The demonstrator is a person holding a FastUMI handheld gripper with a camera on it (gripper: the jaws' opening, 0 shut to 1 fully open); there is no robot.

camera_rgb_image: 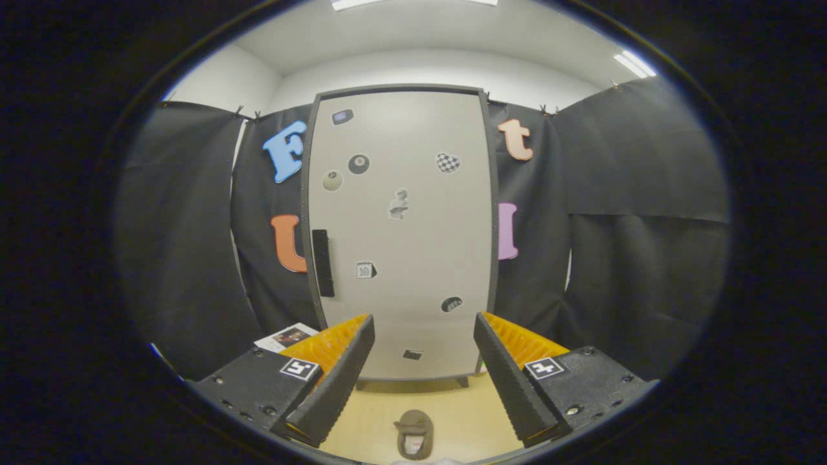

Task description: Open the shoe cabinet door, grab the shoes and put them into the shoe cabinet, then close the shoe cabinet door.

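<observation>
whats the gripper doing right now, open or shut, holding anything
Gripper: open, fingers spread wide, holding nothing. The shoe lies on the floor between them, untouched; the closed cabinet door stands beyond.

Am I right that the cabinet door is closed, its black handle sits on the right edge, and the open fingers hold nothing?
Not quite: in the gripper view the handle sits near the door's left edge, not the right. The rest holds: the door is closed and the gripper is open, holding nothing, with a shoe on the floor between its fingers.
</observation>
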